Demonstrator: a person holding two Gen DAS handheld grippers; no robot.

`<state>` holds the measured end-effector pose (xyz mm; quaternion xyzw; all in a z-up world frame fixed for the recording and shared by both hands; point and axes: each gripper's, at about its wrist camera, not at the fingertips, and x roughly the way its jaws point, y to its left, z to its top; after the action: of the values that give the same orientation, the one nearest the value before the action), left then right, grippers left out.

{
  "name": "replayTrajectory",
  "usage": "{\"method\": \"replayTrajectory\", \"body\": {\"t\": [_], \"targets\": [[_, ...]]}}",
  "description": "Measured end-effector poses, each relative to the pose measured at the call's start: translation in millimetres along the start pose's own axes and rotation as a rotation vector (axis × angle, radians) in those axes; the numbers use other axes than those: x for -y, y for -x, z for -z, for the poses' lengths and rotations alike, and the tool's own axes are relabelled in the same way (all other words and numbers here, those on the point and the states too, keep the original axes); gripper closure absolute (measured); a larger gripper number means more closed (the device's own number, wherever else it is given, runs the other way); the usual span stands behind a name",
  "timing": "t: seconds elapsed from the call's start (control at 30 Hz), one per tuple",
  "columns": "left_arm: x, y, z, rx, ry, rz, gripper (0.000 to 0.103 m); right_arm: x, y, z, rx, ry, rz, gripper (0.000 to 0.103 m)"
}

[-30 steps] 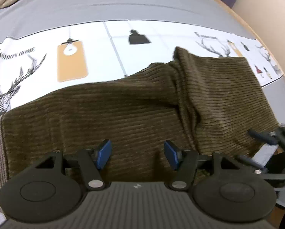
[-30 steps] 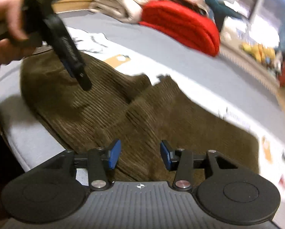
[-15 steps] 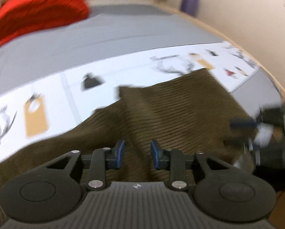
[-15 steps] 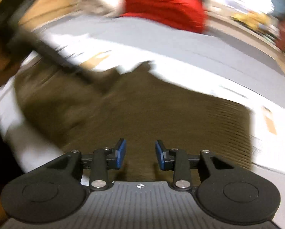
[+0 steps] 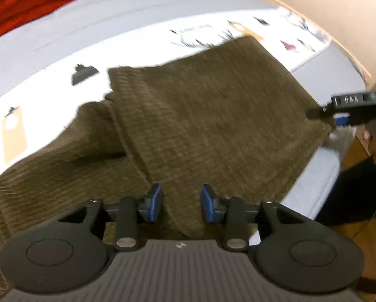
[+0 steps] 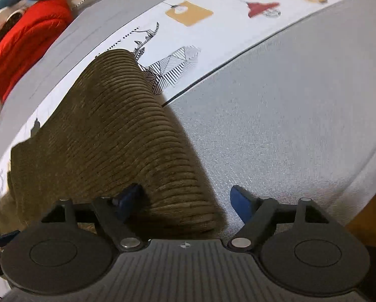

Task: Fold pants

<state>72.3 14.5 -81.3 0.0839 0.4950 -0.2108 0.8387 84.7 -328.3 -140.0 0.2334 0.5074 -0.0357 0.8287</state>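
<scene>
My right gripper (image 6: pixel 185 201) has just been opening and stands wide astride the pants' (image 6: pixel 117 136) corner; my left gripper (image 5: pixel 180 202), reopening narrowly, hovers above the pants spread on the bed (image 6: pixel 276 115).

Location: a home bedroom. Evidence: a bed (image 6: pixel 276 115) with a grey cover and a printed sheet (image 6: pixel 188 32) bearing deer and tag motifs; folded red clothing (image 5: pixel 24 2) piled at 10 o'clock; wooden bed edge (image 5: pixel 321 25) at 1 o'clock.
</scene>
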Motion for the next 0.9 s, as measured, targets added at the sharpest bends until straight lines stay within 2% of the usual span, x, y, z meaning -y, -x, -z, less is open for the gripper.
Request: {"method": "replayTrajectory", "body": {"t": [0.07, 0.13, 0.2, 0.27, 0.37, 0.53, 0.6, 0.67, 0.73, 0.9], "targets": [[-2.6, -0.4, 0.3, 0.001, 0.012, -0.008, 0.058, -0.7, -0.3, -0.7, 0.004, 0.018, -0.002, 0.024], [-0.3, -1.0, 2.4, -0.008, 0.002, -0.022, 0.055, -6.1, -0.5, -3.9, 0.013, 0.055, -0.006, 0.036], [1.2, -2.5, 5.3, -0.015, -0.026, -0.039, 0.052, -15.7, 0.5, -3.2, 0.026, 0.092, 0.002, 0.041], [3.5, -2.6, 5.3, -0.014, -0.047, -0.053, 0.049, -26.4, 0.4, 0.2, 0.043, 0.141, 0.033, 0.043], [1.5, -1.0, 5.6, -0.004, -0.043, -0.049, 0.046, -29.8, -0.8, 1.0, 0.049, 0.148, 0.049, 0.048], [0.3, -0.8, 2.4, 0.007, -0.034, -0.054, 0.042, -31.9, 1.4, 3.6, 0.082, 0.188, 0.058, 0.070], [-0.7, 0.7, 0.8, 0.017, -0.019, -0.049, 0.041, -32.0, 5.3, 3.7, 0.092, 0.188, 0.054, 0.072], [-2.3, 3.7, -1.9, 0.035, 0.004, -0.045, 0.031, -35.7, 9.2, 4.4, 0.103, 0.199, 0.056, 0.075], [-3.3, 7.0, -4.3, 0.051, 0.020, -0.039, 0.027, -44.3, 17.7, 7.2, 0.133, 0.238, 0.060, 0.081], [-2.4, 16.1, -9.3, 0.097, 0.053, 0.013, 0.025, -81.3, 51.8, 23.5, 0.294, 0.435, 0.036, 0.085]]}}
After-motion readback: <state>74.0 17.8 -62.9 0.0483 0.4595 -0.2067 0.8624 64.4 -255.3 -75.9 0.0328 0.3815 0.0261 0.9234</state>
